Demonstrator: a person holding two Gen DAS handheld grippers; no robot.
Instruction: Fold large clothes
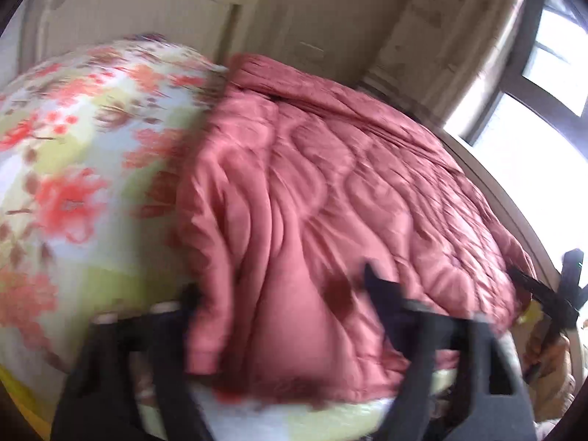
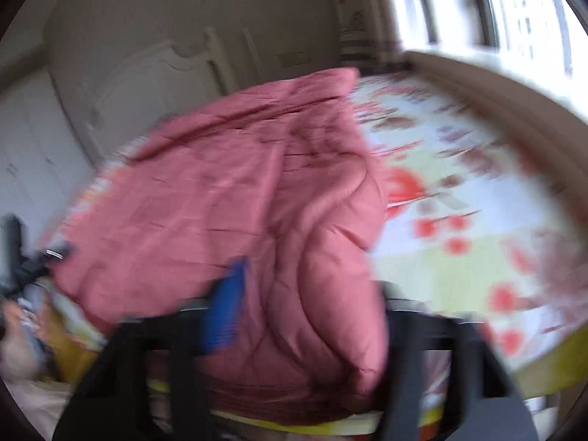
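A pink quilted jacket (image 1: 330, 183) lies spread on a bed with a floral sheet (image 1: 73, 147). My left gripper (image 1: 281, 294) is at the jacket's near edge, by a sleeve cuff (image 1: 202, 352). Pink cloth fills the gap between its black fingers (image 1: 371, 283), which press on it. In the right wrist view the same jacket (image 2: 220, 191) bulges between the blue-padded finger (image 2: 226, 308) and the black one of my right gripper (image 2: 308, 305), which is shut on the cloth near the bed's front edge. Both views are blurred.
A cream headboard (image 1: 147, 7) and wall stand behind the bed. A bright window (image 2: 514, 18) with a wide sill is on the right. The floral sheet (image 2: 459, 220) lies bare beside the jacket. A hand holding the other gripper's black frame (image 1: 566, 290) shows at the right edge.
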